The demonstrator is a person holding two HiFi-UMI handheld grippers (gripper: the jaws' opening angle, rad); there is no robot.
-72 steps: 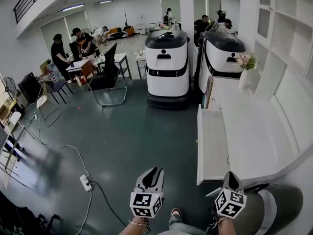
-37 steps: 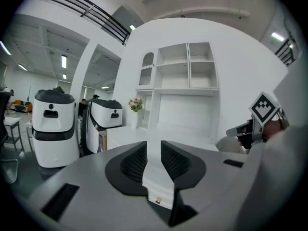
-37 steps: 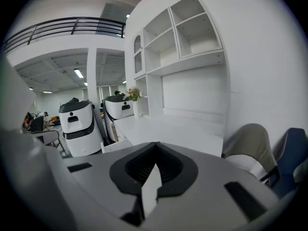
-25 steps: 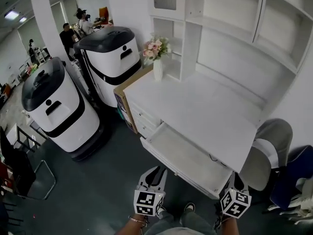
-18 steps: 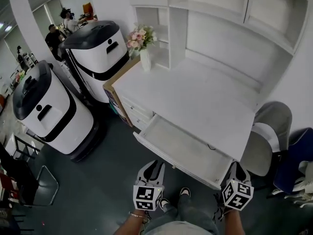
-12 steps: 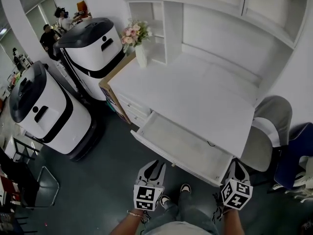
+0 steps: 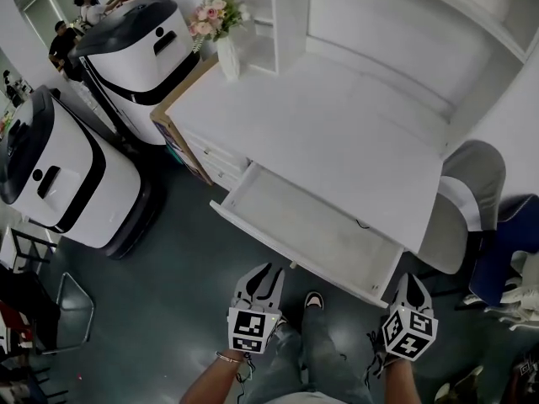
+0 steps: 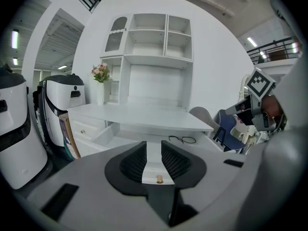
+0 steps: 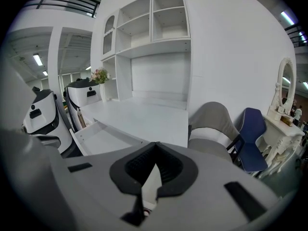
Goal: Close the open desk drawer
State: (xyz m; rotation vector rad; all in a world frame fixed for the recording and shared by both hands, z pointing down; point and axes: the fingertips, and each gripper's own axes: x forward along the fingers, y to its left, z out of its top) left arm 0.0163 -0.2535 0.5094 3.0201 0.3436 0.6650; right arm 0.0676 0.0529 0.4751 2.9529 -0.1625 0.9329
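Observation:
The white desk (image 7: 337, 133) has its wide drawer (image 7: 307, 225) pulled out toward me, with nothing lying in its tray. In the head view my left gripper (image 7: 258, 271) hovers just short of the drawer's front panel (image 7: 278, 255), its jaws a little apart and holding nothing. The left gripper view shows the drawer (image 8: 103, 134) ahead, and a small brass knob (image 8: 159, 179) shows in the gap of the left gripper (image 8: 153, 147). My right gripper (image 7: 411, 280) is by the drawer's right corner. Its jaw tips meet in the right gripper view, where the right gripper (image 9: 155, 145) points over the drawer (image 9: 98, 134).
Two white-and-black machines (image 7: 59, 175) (image 7: 135, 49) stand left of the desk. A vase of flowers (image 7: 217, 23) is on the desk's far left corner. A grey chair (image 7: 472, 196) and a blue chair (image 7: 514, 251) stand at the right. My shoe (image 7: 313, 300) is below the drawer.
My view has swung from the open room onto the desk and come closer. Both grippers stay low in front of the drawer, which remains pulled out.

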